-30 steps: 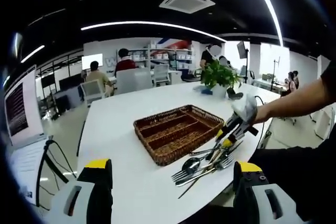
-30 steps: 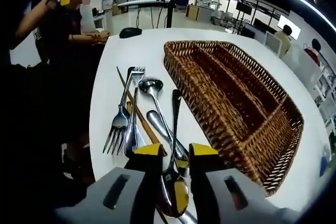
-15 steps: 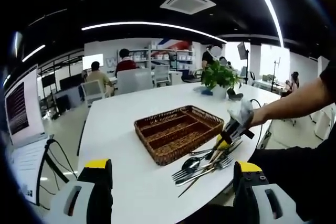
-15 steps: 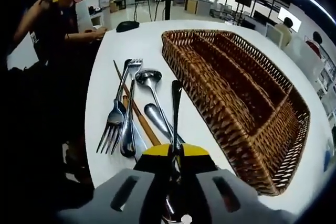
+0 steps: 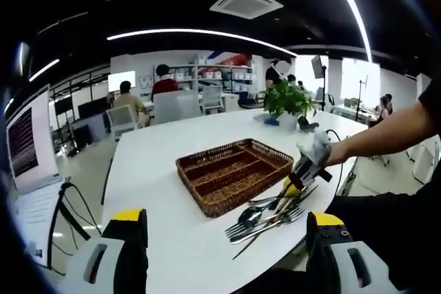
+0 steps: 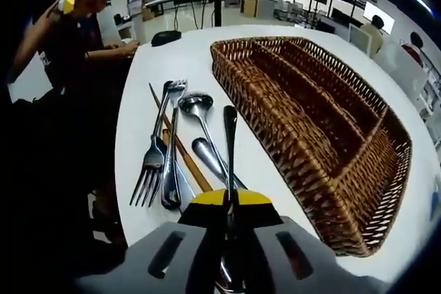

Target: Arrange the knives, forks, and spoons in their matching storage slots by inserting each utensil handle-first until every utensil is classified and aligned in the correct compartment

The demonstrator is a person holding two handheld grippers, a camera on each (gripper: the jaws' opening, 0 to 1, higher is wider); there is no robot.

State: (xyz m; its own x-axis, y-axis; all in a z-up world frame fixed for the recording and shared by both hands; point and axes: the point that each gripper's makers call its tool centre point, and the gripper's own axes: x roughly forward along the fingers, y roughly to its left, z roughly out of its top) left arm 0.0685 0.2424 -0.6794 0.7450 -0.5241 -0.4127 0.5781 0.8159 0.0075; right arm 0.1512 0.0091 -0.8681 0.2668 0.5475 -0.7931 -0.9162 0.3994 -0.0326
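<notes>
A brown wicker basket (image 5: 234, 172) (image 6: 313, 111) with long compartments lies on the white table (image 5: 158, 197). Beside it lies a loose pile of utensils (image 5: 267, 214): forks (image 6: 157, 160), spoons (image 6: 198, 107) and a thin wooden stick (image 6: 180, 151). My right gripper (image 6: 231, 201) is shut on a spoon (image 6: 229, 139), with the bowl between the jaws and the handle pointing forward. From the left gripper view, the right gripper (image 5: 302, 173) sits over the pile, held by a person's arm. My left gripper (image 5: 226, 228) hangs wide open at the near table edge, holding nothing.
A potted plant (image 5: 286, 98) stands at the table's far end. A screen (image 5: 27, 144) with cables is on the left. A black mouse (image 6: 169, 35) lies beyond the pile. A person (image 6: 83, 39) stands by that edge. Seated people and chairs are farther back.
The right gripper's jaws have closed on the spoon, whose bowl lay between them a second ago. The left gripper has stayed open and still.
</notes>
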